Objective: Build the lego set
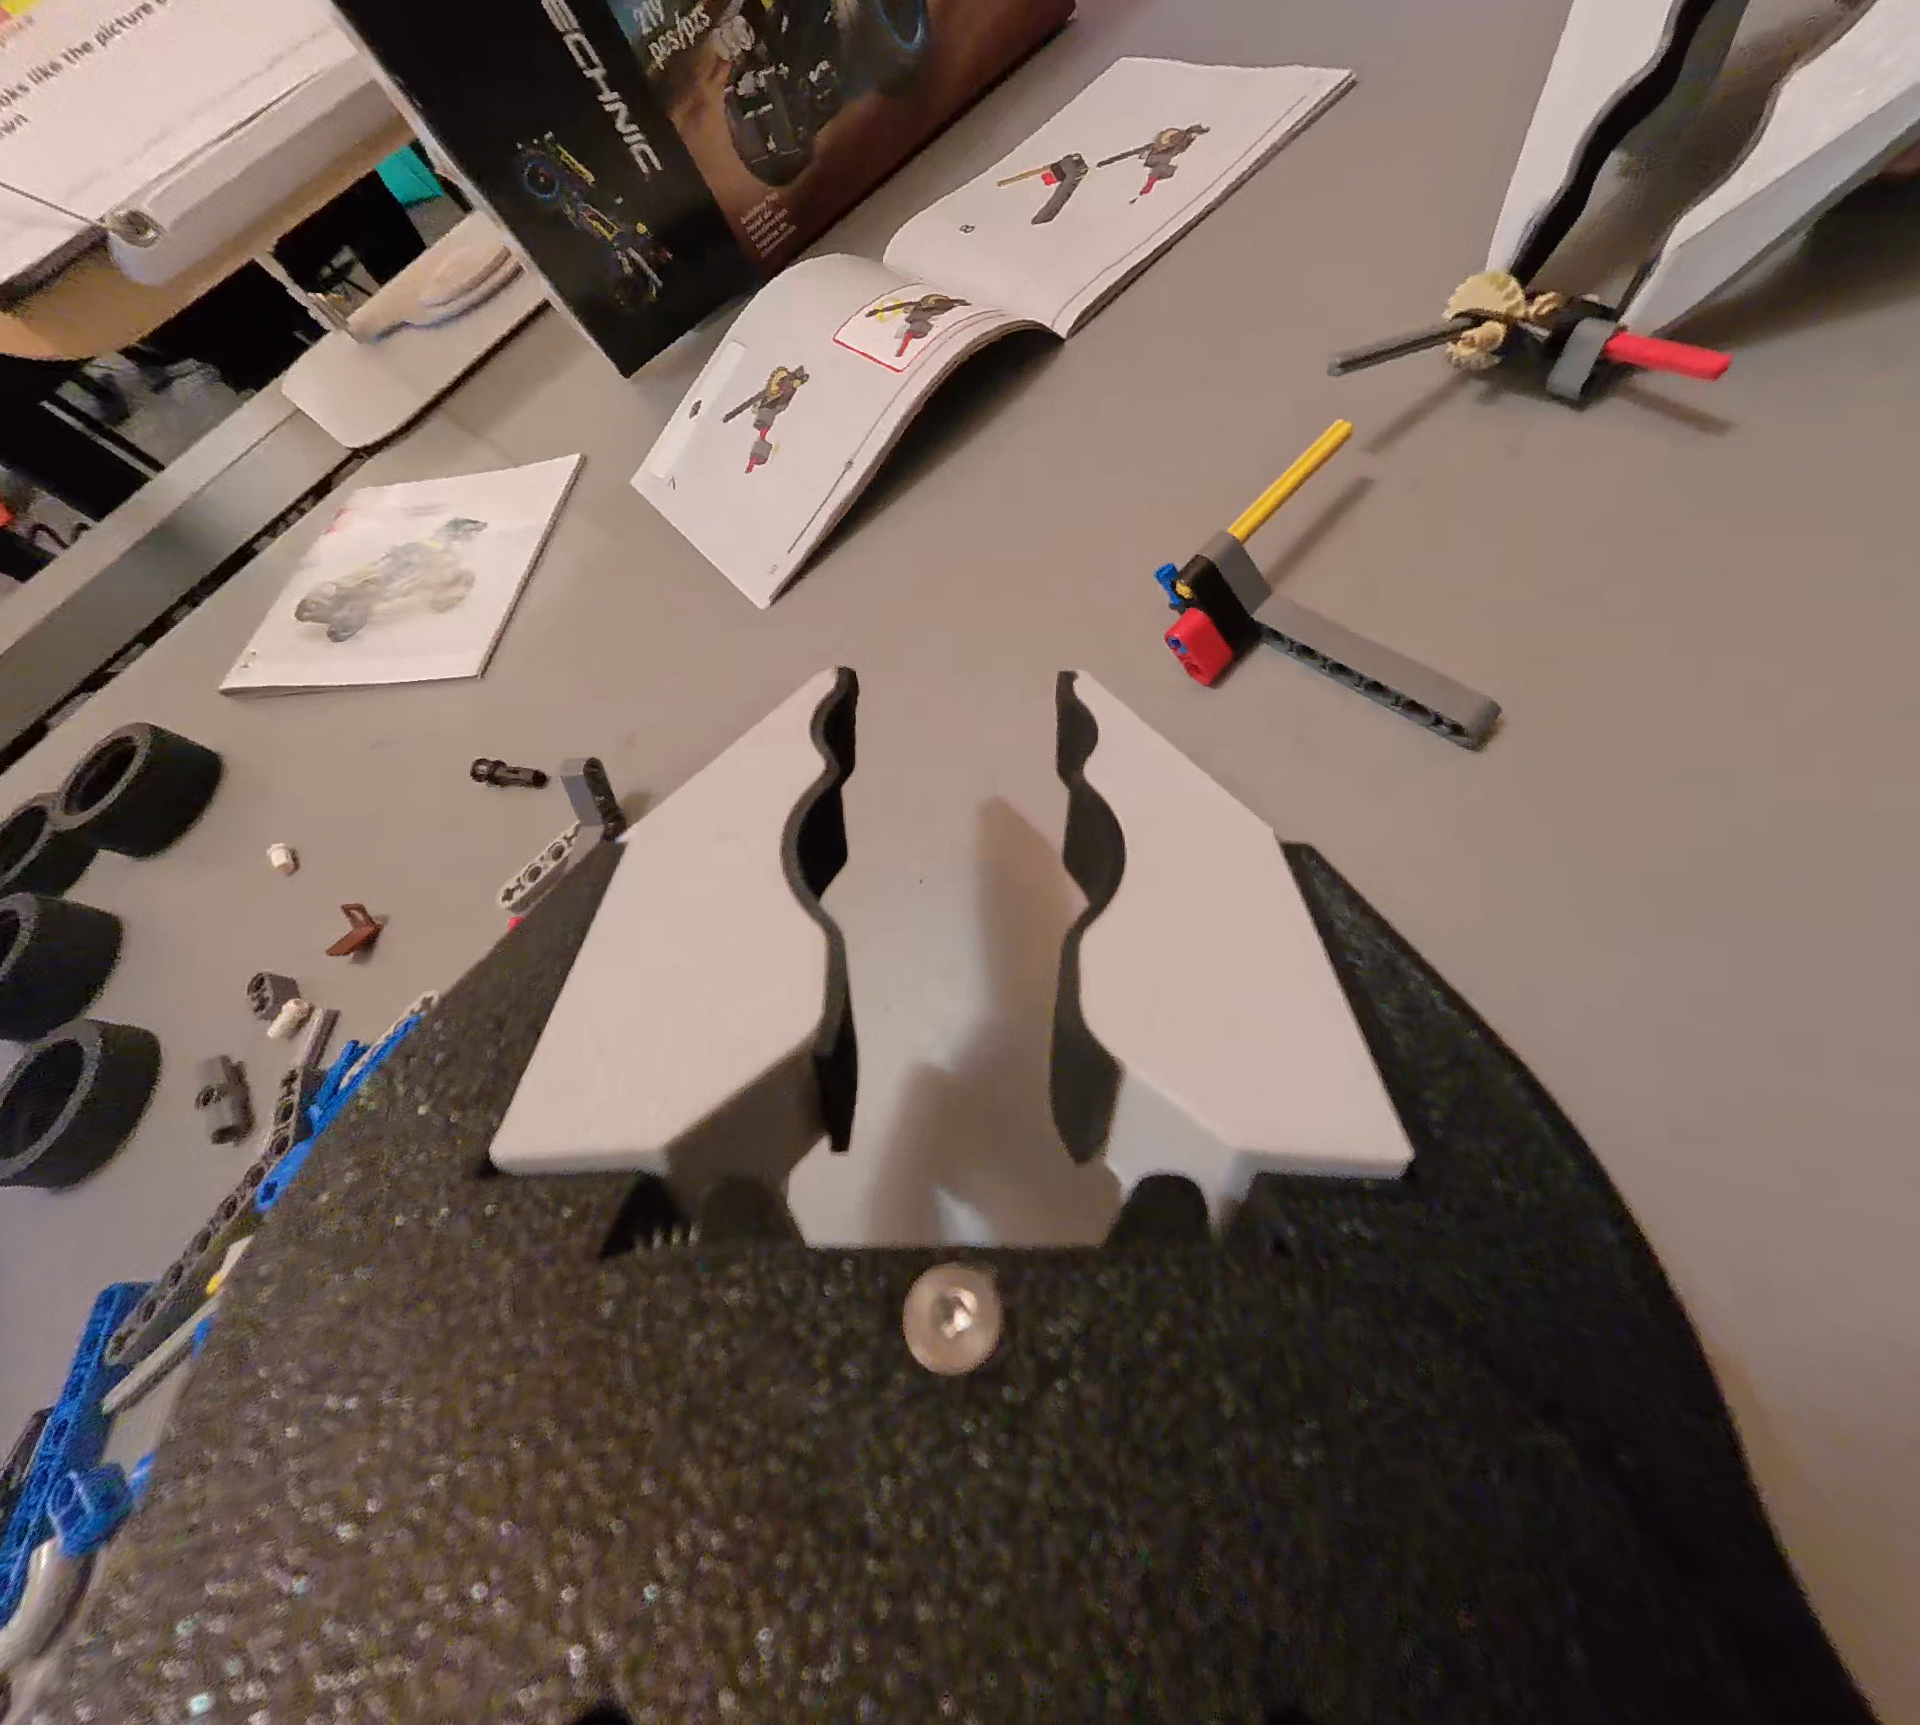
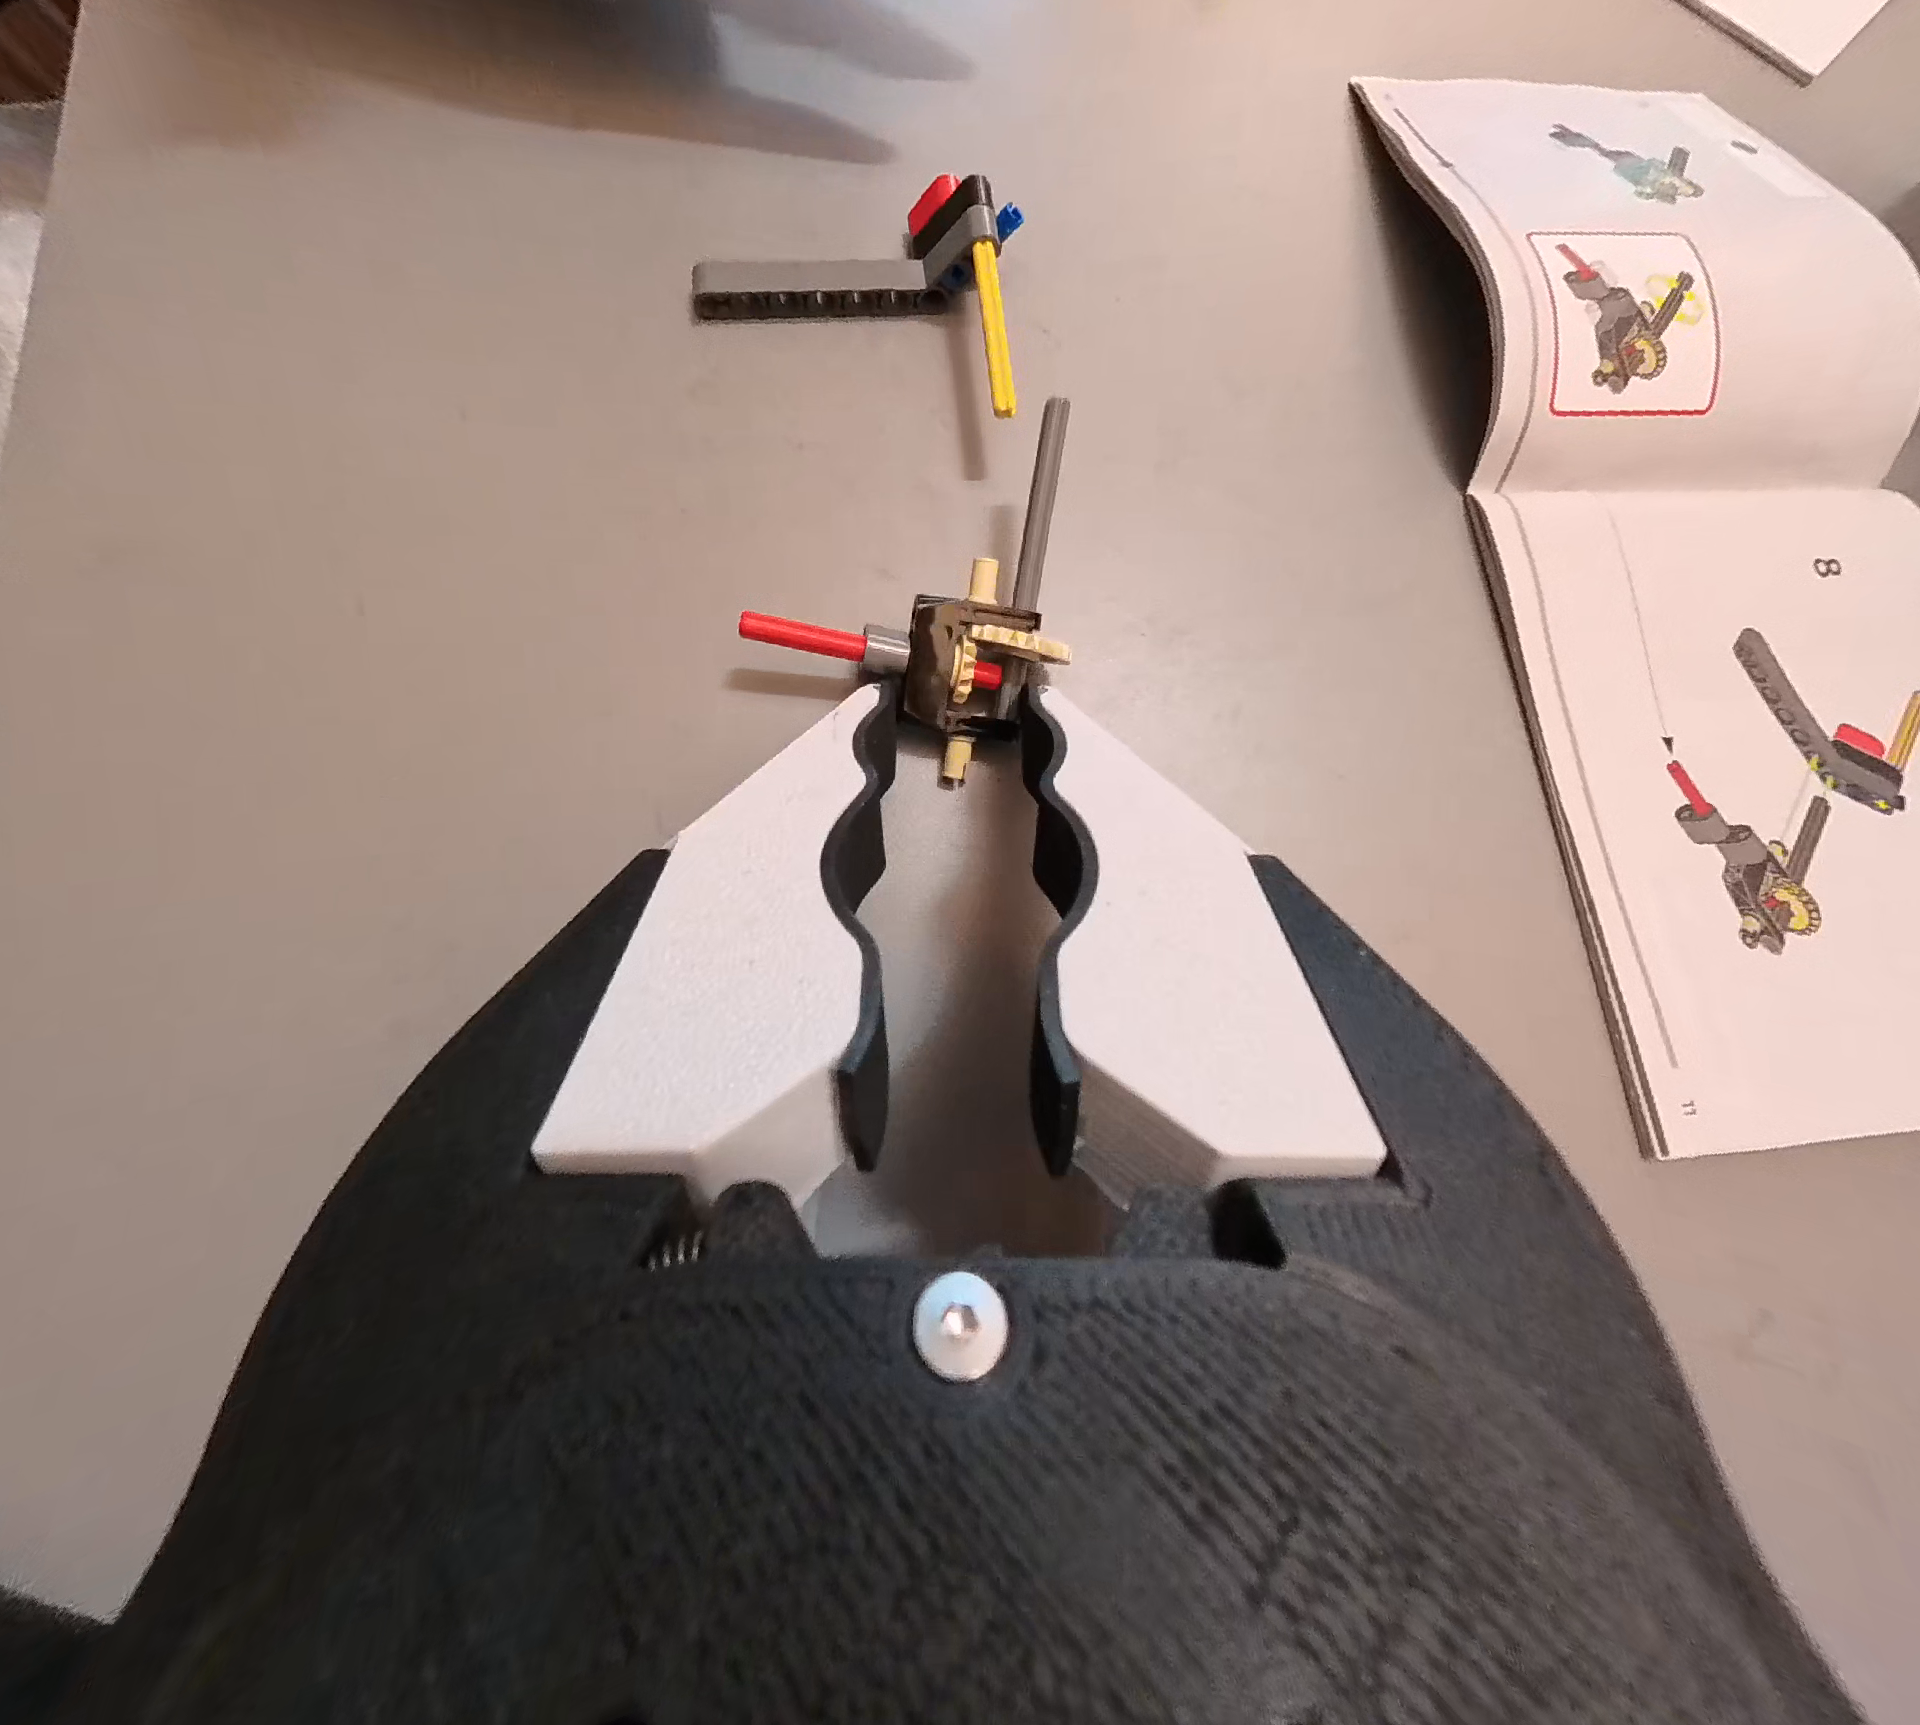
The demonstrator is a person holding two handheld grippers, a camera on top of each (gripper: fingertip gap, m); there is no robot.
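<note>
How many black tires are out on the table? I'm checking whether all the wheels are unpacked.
4, all at the left edge of the left wrist view: one farthest back, one beside it, one below, one nearest. More may lie beyond the frame.

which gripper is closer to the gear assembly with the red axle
Right. The right gripper has its fingertips closed on the gear assembly. The left gripper is open and empty, well off from it, past the gray beam assembly.
</note>
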